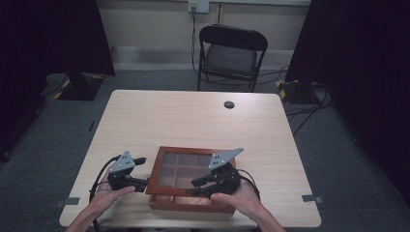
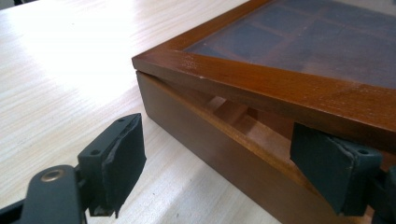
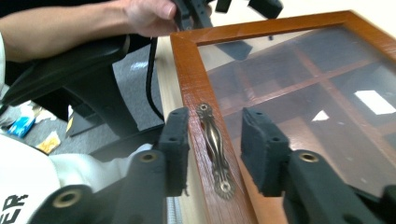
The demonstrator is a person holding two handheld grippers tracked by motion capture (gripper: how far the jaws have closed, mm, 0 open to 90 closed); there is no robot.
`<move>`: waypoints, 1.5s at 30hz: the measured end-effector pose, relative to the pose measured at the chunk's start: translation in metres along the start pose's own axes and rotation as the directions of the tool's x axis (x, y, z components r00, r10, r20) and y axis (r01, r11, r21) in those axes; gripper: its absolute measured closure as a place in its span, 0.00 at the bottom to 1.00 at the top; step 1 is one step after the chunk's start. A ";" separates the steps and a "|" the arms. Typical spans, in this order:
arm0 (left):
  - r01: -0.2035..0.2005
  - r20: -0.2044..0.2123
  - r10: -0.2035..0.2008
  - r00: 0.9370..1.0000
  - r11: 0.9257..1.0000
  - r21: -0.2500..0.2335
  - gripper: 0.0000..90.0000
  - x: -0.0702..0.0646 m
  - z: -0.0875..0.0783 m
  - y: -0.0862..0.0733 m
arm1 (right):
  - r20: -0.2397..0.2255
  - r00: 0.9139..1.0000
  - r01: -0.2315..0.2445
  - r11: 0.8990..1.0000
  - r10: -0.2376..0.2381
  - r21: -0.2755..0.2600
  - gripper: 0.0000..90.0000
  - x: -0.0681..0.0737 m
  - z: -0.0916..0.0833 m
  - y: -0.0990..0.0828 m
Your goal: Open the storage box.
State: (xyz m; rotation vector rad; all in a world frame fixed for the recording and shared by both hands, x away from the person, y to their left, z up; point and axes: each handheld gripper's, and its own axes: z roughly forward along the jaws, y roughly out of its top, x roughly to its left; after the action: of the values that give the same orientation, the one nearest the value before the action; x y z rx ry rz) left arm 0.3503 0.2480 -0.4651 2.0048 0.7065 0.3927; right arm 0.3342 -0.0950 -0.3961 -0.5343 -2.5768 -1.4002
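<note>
A brown wooden box (image 1: 153, 180) with a glass lid (image 1: 186, 166) and several inner compartments lies near the table's front edge. In the left gripper view its lid (image 2: 280, 88) stands slightly raised, leaving a narrow gap above the base (image 2: 219, 154). My left gripper (image 1: 141, 171) is open at the box's left front corner, one pad (image 2: 122, 163) over the table, the other pad (image 2: 327, 168) against the gap. My right gripper (image 3: 215, 144) is open, its jaws on either side of the brass handle (image 3: 212, 135) on the lid's front rail, not touching it.
The light wooden table (image 1: 193, 121) has a cable hole (image 1: 229, 104) at the back. A black folding chair (image 1: 232, 50) stands behind it. Dark curtains hang at both sides. The person's hand (image 3: 144, 14) with the left gripper appears beyond the lid.
</note>
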 end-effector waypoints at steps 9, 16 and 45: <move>0.028 0.004 -0.028 1.000 0.999 -0.037 0.20 0.001 -0.001 0.002 | 0.100 0.993 -0.049 0.996 0.057 -0.075 0.41 -0.002 -0.038 -0.022; 0.026 0.010 -0.026 1.000 0.998 -0.057 0.20 -0.003 0.001 0.007 | 0.138 0.985 -0.082 0.984 0.104 -0.158 0.31 -0.007 -0.059 -0.039; 0.047 0.056 -0.039 0.998 0.989 -0.142 0.25 -0.001 0.006 0.044 | 0.245 0.968 -0.008 0.980 0.057 -0.197 0.17 -0.013 -0.071 -0.030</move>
State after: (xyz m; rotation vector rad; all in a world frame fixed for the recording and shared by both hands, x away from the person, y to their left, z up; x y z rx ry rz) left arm 0.3670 0.2255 -0.4301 1.8551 0.6687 0.3532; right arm 0.3325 -0.1717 -0.3842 -0.8289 -2.6152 -1.6840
